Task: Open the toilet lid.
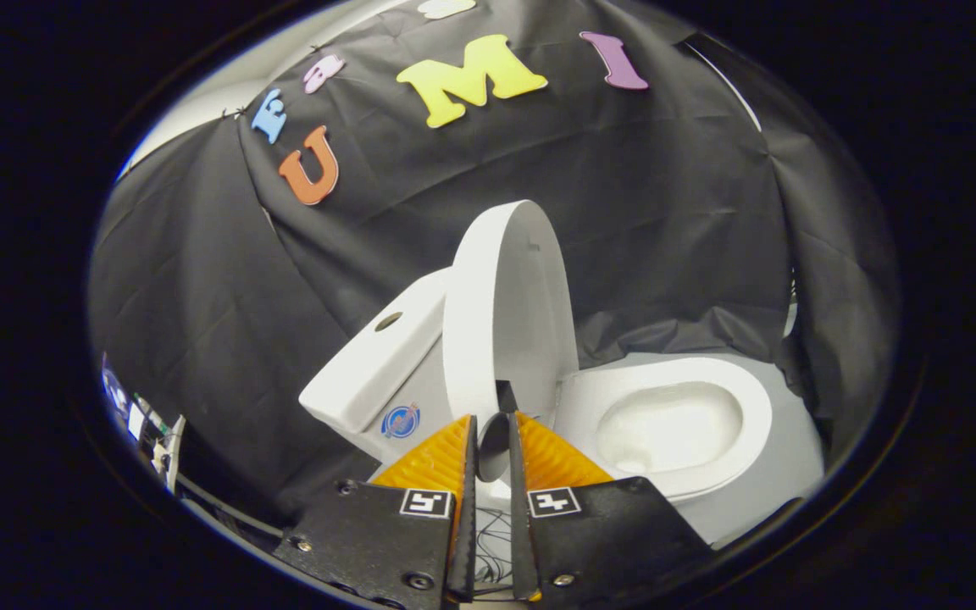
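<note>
A white toilet stands against the black cloth wall. Its lid (509, 313) is raised almost upright and leans toward the tank (374, 368). The seat ring (751, 398) and the bowl (666, 428) lie uncovered to the right of the lid. My gripper (494, 424) sits at the lid's lower rim, and the thin edge of the lid runs down into the narrow gap between the two fingers (433, 457). Both fingers press on that edge, one on each face of the lid.
The tank has a round flush button (387, 321) on top and a blue round sticker (401, 421) on its side. Black cloth (200, 296) drapes behind and around the toilet. Some cluttered gear (145, 428) shows past the cloth's edge, left of the tank.
</note>
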